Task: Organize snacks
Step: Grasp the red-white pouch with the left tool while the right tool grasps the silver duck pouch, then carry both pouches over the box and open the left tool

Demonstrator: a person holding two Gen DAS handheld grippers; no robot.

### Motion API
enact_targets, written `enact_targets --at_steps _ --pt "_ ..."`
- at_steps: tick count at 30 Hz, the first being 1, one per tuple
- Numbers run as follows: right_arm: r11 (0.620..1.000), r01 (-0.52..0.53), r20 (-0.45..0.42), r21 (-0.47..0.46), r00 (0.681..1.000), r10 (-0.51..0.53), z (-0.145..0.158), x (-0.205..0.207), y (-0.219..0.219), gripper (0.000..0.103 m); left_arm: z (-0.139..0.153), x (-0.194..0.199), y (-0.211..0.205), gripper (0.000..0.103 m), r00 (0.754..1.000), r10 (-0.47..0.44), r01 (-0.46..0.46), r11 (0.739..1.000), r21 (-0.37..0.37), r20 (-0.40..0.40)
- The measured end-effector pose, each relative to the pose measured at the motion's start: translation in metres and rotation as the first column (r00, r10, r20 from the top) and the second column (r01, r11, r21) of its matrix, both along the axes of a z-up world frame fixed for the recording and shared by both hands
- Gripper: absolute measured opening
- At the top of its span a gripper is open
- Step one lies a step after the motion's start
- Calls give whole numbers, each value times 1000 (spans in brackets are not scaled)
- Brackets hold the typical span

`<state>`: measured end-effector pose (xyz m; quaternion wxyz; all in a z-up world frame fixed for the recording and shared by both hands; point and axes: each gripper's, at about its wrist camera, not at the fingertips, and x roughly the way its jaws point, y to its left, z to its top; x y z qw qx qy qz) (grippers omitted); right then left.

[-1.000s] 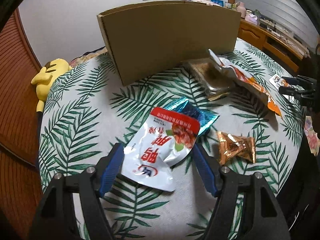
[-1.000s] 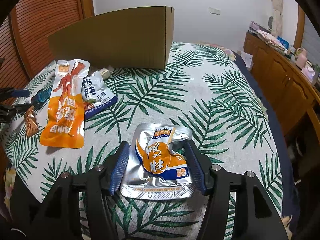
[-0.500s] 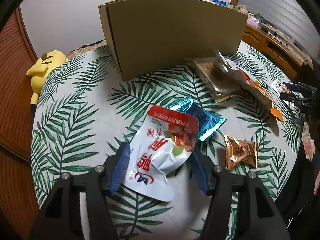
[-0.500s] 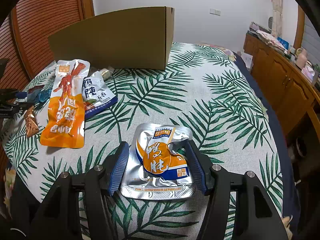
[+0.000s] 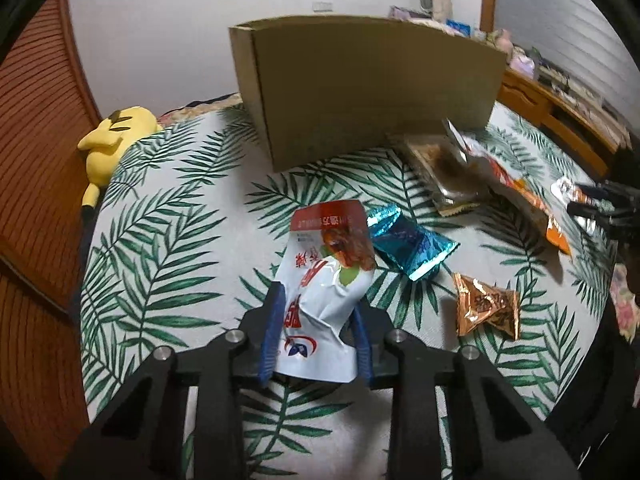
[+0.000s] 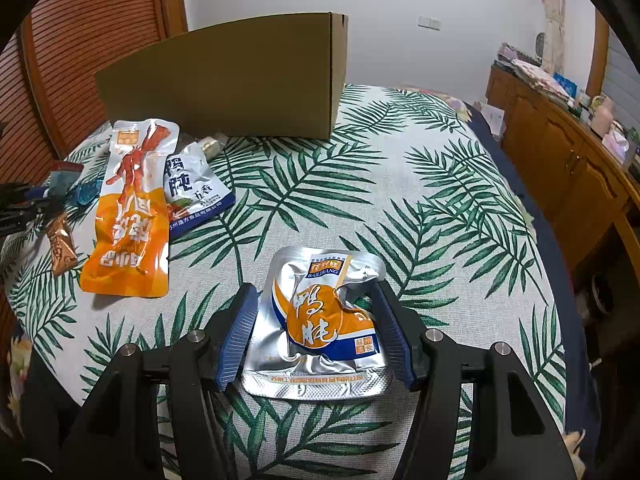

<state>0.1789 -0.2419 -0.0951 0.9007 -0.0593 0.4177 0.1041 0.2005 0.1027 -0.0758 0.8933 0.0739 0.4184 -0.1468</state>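
Note:
My left gripper point(image 5: 318, 312) is shut on a white and red snack pouch point(image 5: 326, 264) and holds it lifted off the leaf-print table. A blue packet point(image 5: 408, 242) and a copper packet point(image 5: 486, 306) lie to its right. My right gripper point(image 6: 316, 320) is open, its blue pads on either side of a silver and orange pouch point(image 6: 320, 320) lying flat on the table. A cardboard box point(image 5: 360, 88) stands at the back, also in the right wrist view point(image 6: 224, 84).
An orange pouch point(image 6: 128, 216) and a white and blue pouch point(image 6: 196, 192) lie left of the right gripper. A brown clear packet point(image 5: 444, 172) lies by the box. A yellow plush toy point(image 5: 112, 136) sits at the table's far left edge. Wooden cabinets point(image 6: 560, 152) stand right.
My left gripper has closed on the white and red pouch and lifted it, crumpling it upright. The right gripper has stayed open around the silver pouch.

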Motion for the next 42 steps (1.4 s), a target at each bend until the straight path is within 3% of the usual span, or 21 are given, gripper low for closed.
enact_targets --at_steps 4,12,15,17,19,31,42 --pt "1000 2 3 2 1000 -2 0 0 0 61 9 -8 3 18 1000 8 -7 999 -53 23" --pt "1000 1 3 5 1000 -1 0 0 0 62 12 -14 -7 17 1000 5 -3 998 -63 29" --pt "1000 -6 3 3 1000 6 0 0 0 57 16 -17 -7 17 999 3 0 997 -74 38" --pt "1000 -6 0 24 1000 6 2 0 -3 42 19 -20 -7 17 999 6 -2 997 -84 47" --pt "998 -14 -15 59 1000 15 3 0 -6 38 21 -21 -7 17 998 10 -5 996 -93 56" --pt "998 -45 17 52 999 45 12 -9 6 37 34 -26 -18 17 996 -4 15 993 -116 95" --pt "996 -68 80 64 995 63 42 -4 5 37 59 -20 -31 17 988 -4 28 988 -150 153"
